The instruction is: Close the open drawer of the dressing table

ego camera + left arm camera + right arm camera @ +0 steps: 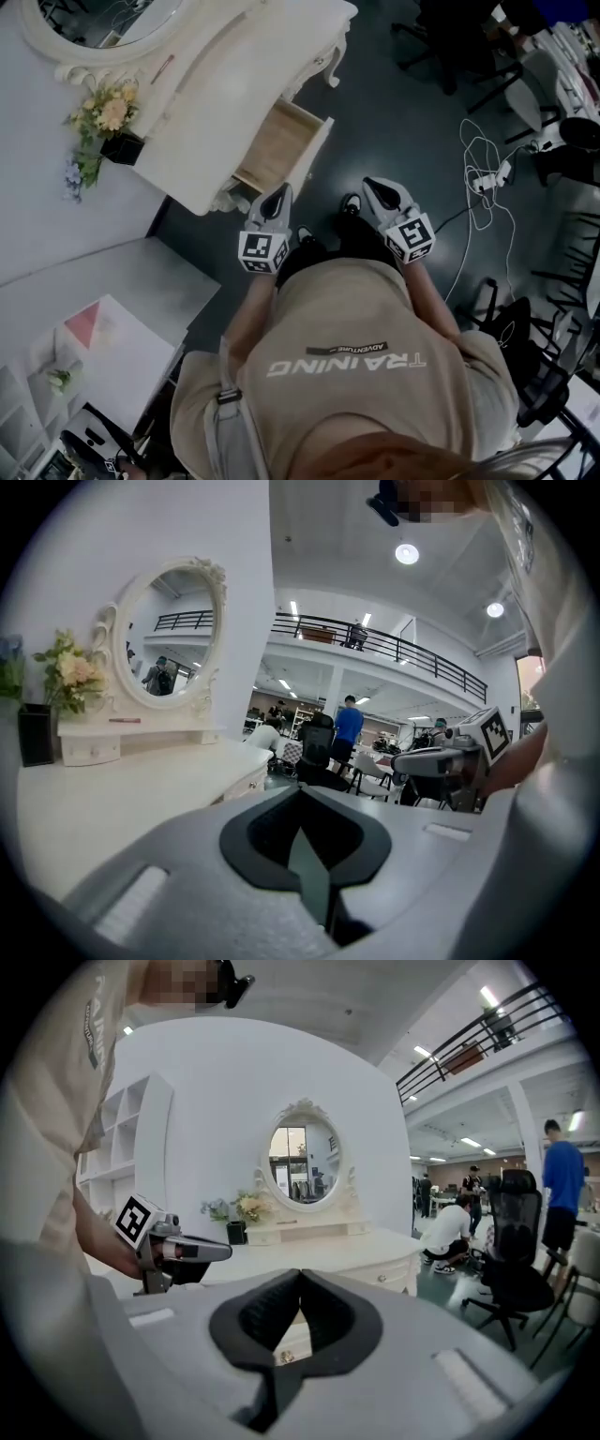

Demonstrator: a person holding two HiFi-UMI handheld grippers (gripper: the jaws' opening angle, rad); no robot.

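1. Left gripper (278, 194): fingers pressed together on nothing; right gripper (376, 186) likewise, tips meeting on air.
2. Both are held out before the person's chest, tips toward the dressing table (234, 84); shut jaws likely serve as blunt pushers.
3. The drawer (281, 145) stands pulled out, at 12 o'clock of the left gripper and 10 o'clock of the right; apart from both.
4. Pushing seems not yet begun; the front panel probably wants a push toward 10 o'clock.
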